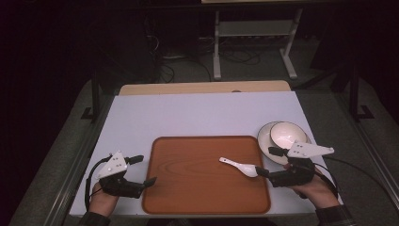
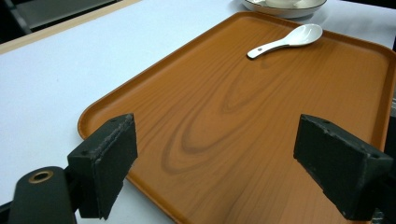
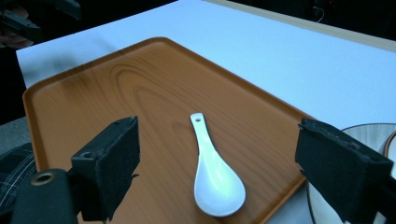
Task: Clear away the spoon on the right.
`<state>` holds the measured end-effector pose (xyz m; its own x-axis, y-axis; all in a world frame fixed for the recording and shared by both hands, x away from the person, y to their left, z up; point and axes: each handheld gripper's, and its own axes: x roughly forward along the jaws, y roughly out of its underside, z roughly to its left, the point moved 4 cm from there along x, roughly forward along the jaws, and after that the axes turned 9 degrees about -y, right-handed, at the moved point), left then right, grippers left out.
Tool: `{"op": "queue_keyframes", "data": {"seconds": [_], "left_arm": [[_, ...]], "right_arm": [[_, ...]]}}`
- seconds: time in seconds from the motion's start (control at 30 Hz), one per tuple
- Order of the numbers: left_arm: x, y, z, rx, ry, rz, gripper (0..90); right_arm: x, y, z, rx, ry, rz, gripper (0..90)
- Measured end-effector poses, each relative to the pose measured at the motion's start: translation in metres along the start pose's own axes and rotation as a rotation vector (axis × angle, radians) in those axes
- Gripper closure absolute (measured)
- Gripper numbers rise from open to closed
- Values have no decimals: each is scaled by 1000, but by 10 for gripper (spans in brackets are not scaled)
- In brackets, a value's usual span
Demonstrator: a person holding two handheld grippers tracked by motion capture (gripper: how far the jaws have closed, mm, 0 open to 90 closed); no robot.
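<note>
On the wooden tray [image 1: 188,188], near its right edge, a white ceramic soup spoon [image 1: 241,166] is lying flat, bowl end toward the right rim, handle pointing in toward the tray's middle. The right gripper [image 1: 265,161] is hovering just beside the spoon's bowl w/ jaws spread wide and nothing between the pads; in the right gripper view the spoon [image 3: 212,175] is sitting on the tray between the two black jaws but apart from both. So the spoon is resting free on the tray, not being gripped.

The left gripper [image 1: 145,170] is idling at the tray's left edge, jaws also released and wide, holding nothing; its own view is looking across bare tray [image 2: 261,140] toward the spoon [image 2: 289,39].

Judging by the layout, the spoon step looks done or nearly so, and the white bowl [image 1: 287,135] sitting on its plate [image 1: 262,136] off the tray's right rear corner is likely next. That move is calling for the right gripper to swing away from the spoon w/o nudging it, then approach the bowl's rim from the near side.

Room: most of the tray is lying open, esp. left and centre. The raised tray lip is standing between plate and tray, so anything coming across is needing a lift over it. Plate is close to the white mat's [image 1: 197,113] right edge, w/ little margin there.
</note>
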<state>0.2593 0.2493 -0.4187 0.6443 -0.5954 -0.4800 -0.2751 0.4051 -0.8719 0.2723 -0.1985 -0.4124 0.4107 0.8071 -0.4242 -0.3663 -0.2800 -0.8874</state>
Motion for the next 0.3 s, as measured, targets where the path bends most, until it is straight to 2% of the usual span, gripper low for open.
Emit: {"op": "queue_keyframes", "data": {"seconds": [0.3], "left_arm": [[1, 0, 0, 0, 1, 2, 129]], "right_arm": [[6, 2, 2, -14, -4, 21, 131]]}}
